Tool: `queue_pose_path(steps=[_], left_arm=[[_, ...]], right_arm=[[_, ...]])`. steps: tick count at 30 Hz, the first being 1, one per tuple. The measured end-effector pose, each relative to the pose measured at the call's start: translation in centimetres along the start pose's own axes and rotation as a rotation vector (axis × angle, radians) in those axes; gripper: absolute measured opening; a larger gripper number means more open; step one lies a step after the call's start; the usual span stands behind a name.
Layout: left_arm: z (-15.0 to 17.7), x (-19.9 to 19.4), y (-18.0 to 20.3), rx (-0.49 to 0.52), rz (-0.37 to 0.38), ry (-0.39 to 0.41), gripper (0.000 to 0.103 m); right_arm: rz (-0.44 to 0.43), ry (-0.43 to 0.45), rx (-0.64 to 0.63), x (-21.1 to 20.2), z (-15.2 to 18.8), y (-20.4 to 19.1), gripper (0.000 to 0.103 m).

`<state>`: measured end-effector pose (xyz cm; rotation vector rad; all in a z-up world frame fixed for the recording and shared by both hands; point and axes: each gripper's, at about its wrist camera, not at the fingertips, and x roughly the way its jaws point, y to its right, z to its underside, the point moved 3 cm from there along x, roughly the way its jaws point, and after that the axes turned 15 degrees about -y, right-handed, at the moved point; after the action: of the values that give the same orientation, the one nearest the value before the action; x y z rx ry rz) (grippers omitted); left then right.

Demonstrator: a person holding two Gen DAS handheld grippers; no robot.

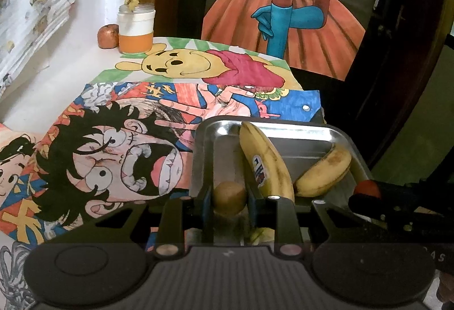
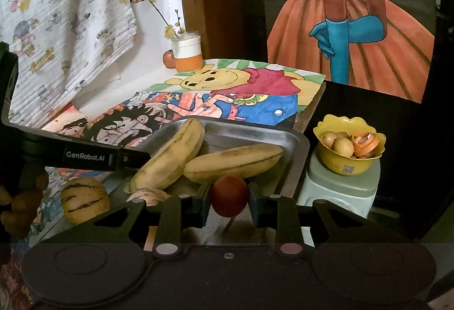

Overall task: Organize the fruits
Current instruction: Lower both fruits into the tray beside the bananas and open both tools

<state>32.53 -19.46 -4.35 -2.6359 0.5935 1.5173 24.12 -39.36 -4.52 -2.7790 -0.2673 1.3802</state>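
From the left wrist view, the left gripper has its jaws closed on a small brownish fruit, round and dull-skinned, perhaps a kiwi; it hangs at the near end of the metal tray, probably so the fruit can be set down beside what already lies there; two bananas rest in the tray, one with a sticker lying lengthwise, the other angled against the right wall; the tray sits on a tabletop covered with cartoon drawings; far back, an orange-and-white jar holding a flower sprig stands just beside a reddish fruit; at the right edge the other tool shows with something red in it.

From the right wrist view, the right gripper has its jaws clamped on a red fruit, possibly a tomato, held at the tray's near right edge, seemingly awaiting its place; the bananas lie just beyond it, touching; a striped yellow fruit sits to the left, whether inside the tray I cannot tell; off the tabletop, a yellow bowl of small pale fruits stands on a pale stool, likely the source or another sorting spot.
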Motion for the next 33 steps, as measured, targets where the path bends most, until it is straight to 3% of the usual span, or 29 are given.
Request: queue_pose_path(steps=[33], left_arm=[[0.04, 0.57, 0.04, -0.007, 0.009, -0.012, 0.03]], right_arm=[[0.015, 0.008, 0.013, 0.66, 0.75, -0.3, 0.031]])
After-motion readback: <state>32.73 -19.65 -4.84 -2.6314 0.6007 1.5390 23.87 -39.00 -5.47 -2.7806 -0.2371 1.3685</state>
